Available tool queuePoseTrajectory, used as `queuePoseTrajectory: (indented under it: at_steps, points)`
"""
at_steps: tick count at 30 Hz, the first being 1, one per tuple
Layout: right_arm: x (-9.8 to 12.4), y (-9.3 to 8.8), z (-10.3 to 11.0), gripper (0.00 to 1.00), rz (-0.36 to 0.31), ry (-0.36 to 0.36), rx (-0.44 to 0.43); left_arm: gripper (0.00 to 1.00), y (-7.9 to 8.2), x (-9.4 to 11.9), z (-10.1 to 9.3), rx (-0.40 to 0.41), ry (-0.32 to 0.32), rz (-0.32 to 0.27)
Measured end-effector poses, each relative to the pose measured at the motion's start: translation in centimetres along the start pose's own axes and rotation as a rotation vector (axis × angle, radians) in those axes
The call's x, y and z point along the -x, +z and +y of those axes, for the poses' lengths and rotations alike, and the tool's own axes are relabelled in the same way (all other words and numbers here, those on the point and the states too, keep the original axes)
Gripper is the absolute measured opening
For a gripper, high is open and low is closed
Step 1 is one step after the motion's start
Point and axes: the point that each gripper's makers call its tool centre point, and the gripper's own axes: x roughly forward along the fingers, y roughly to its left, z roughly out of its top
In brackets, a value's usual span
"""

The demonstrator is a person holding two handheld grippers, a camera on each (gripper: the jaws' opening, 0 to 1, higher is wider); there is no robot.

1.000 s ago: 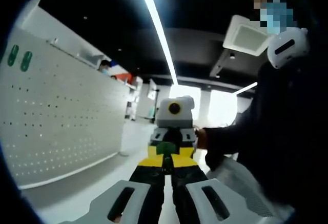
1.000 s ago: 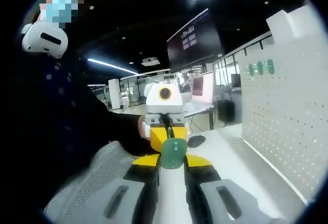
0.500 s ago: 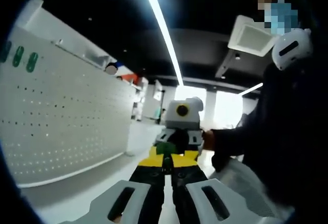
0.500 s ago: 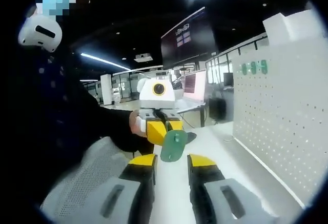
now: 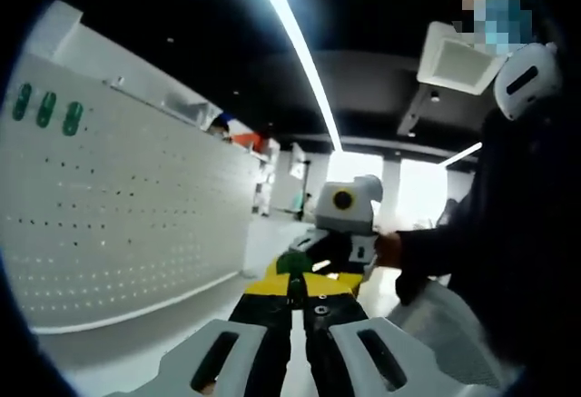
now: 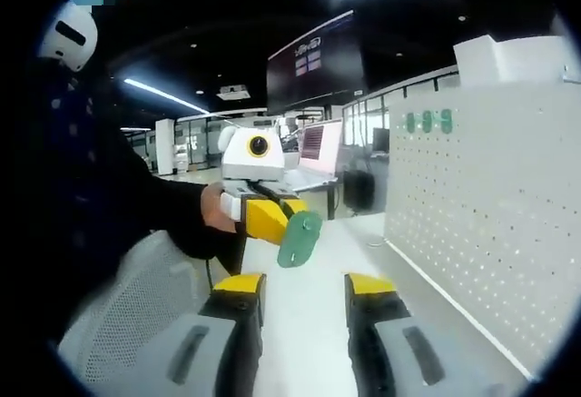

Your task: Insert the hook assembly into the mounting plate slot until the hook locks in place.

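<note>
The yellow-and-black fingers [image 5: 272, 299] of the left gripper [image 5: 295, 292] are seen pressed narrowly together on the small green plastic hook assembly [image 6: 299, 237]. The right gripper [image 6: 300, 290] is seen with its jaws standing wide and holding nothing.

The large white perforated mounting plate [image 6: 481, 224] stands upright to the right gripper's right. Three green hooks [image 6: 428, 122] are already seated near its top edge.

The hook's long axis hangs down from the left fingertips. The left gripper is judged the one to carry it across to the plate, which lies well apart.
</note>
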Motion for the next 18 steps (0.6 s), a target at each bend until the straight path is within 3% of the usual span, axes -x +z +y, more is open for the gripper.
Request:
queuePoseTrajectory:
  at_steps: [8,14,18]
  points:
    - [0.3,0.2,-0.8,0.36,-0.008,-0.078,0.025,0.03,-0.1,0.1,0.8,-0.027,0.05,0.012]
    - [0.4,-0.1,-1.8,0.37,-0.019,-0.156,0.02,0.03,0.0,0.6,2.4,-0.043,0.14,0.013]
    - [0.4,-1.0,-2.3,0.37,0.02,-0.215,0.042,0.03,0.0,0.7,3.0,-0.055,0.176,0.016]
